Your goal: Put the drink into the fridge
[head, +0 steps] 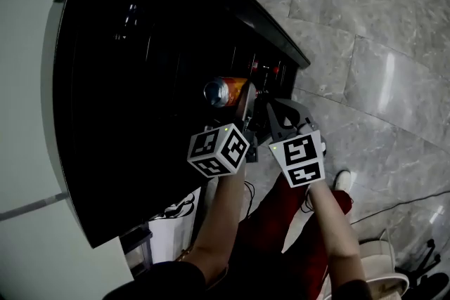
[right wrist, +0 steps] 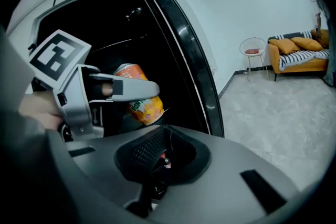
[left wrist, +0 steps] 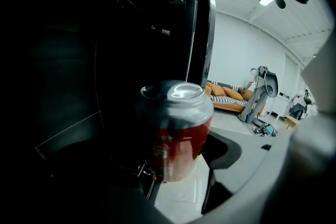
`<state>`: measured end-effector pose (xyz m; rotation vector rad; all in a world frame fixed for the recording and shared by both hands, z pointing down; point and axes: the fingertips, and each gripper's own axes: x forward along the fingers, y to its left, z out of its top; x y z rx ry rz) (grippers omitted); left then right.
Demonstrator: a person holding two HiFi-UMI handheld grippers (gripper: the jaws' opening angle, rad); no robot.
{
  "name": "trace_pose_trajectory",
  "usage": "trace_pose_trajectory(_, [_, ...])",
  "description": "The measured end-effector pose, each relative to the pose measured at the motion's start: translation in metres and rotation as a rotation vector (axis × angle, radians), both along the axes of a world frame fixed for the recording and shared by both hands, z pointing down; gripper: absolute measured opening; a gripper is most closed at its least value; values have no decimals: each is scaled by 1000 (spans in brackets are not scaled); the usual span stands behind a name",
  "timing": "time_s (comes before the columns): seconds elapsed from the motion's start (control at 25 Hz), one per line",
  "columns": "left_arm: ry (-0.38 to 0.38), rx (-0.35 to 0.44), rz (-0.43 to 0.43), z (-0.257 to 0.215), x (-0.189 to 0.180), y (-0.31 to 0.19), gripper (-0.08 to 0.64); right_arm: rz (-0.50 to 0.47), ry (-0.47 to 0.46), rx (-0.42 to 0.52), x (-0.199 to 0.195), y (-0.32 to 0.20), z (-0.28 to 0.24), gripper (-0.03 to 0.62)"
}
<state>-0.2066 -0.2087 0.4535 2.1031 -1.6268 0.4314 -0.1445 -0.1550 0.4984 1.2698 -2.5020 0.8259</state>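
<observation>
The drink is an orange can with a silver top, held upright at the mouth of the black fridge. My left gripper is shut on it, with the jaws against the can's sides. The right gripper view shows the same can behind a grey finger of the left gripper, in front of the dark fridge interior. My right gripper hangs just right of the left one, beside the open door. Its jaws look closed together, and I see nothing between them.
The door's black edge curves up on the right of the opening. Grey tiled floor spreads to the right. An orange sofa and a small round white table stand by the far wall. The person's legs and white shoe are below.
</observation>
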Motion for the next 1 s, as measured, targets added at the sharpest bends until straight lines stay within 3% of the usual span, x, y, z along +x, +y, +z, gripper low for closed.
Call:
trace_pose_trajectory(0.76, [-91, 15, -85, 40, -35, -42, 336, 12, -27, 2, -35, -33, 33, 18])
trace_pose_trajectory(1.0, [-71, 24, -136, 43, -52, -55, 336, -4, -69, 14, -52, -45, 26, 18])
